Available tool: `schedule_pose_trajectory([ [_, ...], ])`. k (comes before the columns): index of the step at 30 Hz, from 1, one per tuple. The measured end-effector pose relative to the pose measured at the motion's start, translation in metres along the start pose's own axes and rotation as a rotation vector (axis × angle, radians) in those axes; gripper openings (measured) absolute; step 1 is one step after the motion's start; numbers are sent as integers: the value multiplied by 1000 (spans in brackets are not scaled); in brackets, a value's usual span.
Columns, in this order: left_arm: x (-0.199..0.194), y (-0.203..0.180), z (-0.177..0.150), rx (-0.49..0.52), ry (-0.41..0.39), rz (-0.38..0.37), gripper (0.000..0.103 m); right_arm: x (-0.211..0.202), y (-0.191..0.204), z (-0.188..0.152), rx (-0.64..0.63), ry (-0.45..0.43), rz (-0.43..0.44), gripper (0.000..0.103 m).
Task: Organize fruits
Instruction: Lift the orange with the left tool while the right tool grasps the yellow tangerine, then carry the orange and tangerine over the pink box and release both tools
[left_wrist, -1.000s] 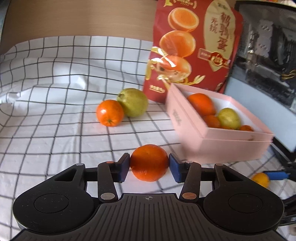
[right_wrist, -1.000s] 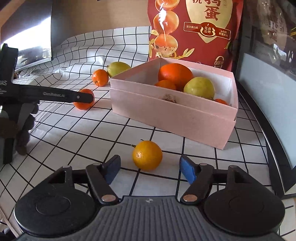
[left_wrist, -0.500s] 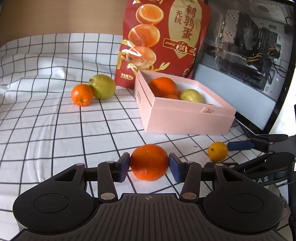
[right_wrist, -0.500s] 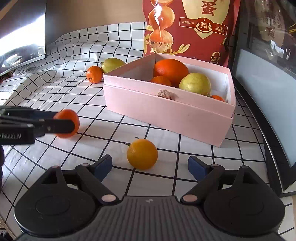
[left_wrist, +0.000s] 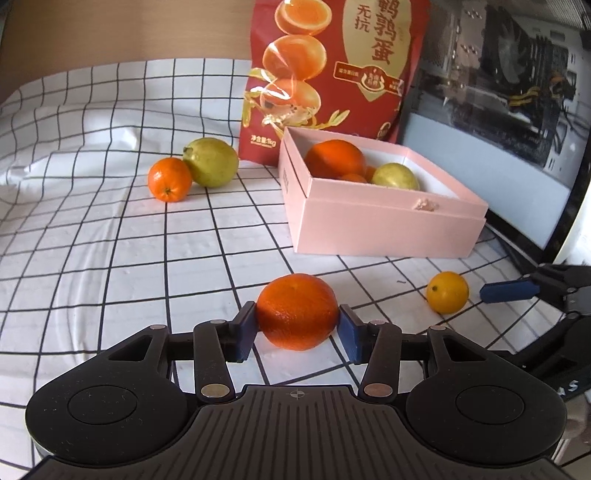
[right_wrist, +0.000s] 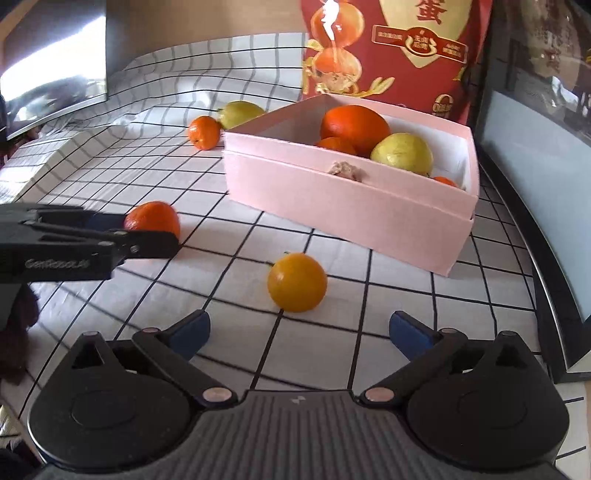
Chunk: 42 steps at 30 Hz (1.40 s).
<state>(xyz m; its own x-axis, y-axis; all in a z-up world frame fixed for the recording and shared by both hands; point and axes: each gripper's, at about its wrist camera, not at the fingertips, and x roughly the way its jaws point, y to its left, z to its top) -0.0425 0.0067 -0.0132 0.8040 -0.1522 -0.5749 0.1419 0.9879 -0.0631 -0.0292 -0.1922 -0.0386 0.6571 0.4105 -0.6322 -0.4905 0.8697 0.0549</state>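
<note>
While clamping tangerine (left_wrist: 296, 312), left claw (left_wrist: 296, 328).

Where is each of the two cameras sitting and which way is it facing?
Left wrist: sits on the left claw, looking along its fingers over the checked cloth at the pink box; the claw is shut on an orange.
Right wrist: sits on the right claw, facing the same box; its jaws are opening, with the yellow fruit lying ahead of them, not between them.
Shared: box, red bag, yellow fruit, and each other's claw.
</note>
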Motion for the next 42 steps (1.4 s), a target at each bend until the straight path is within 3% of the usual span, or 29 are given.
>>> schedule_pose_trajectory([
  [3, 1, -6, 0, 35, 7, 32, 51, -3, 2, -2, -10, -11, 4, 100],
  [6, 2, -11, 0, 65, 12, 55, 51, -8, 4, -3, -29, -29, 7, 90],
  [13, 1, -6, 0, 36, 7, 37, 51, -8, -5, 13, 8, -32, 14, 81],
  [18, 1, -7, 0, 35, 7, 39, 51, 0, 1, 10, -39, -61, -49, 79],
  [24, 1, -7, 0, 34, 7, 39, 51, 7, 3, 11, -38, -66, -37, 68],
  [30, 1, -7, 0, 33, 7, 40, 51, 4, 7, 9, -59, -84, -21, 46],
  [32, 1, -7, 0, 33, 7, 40, 51, 3, 9, 9, -69, -89, -28, 32],
  [42, 2, -6, 0, 30, 6, 41, 52, -15, 1, 12, -23, -125, -10, 32],
])
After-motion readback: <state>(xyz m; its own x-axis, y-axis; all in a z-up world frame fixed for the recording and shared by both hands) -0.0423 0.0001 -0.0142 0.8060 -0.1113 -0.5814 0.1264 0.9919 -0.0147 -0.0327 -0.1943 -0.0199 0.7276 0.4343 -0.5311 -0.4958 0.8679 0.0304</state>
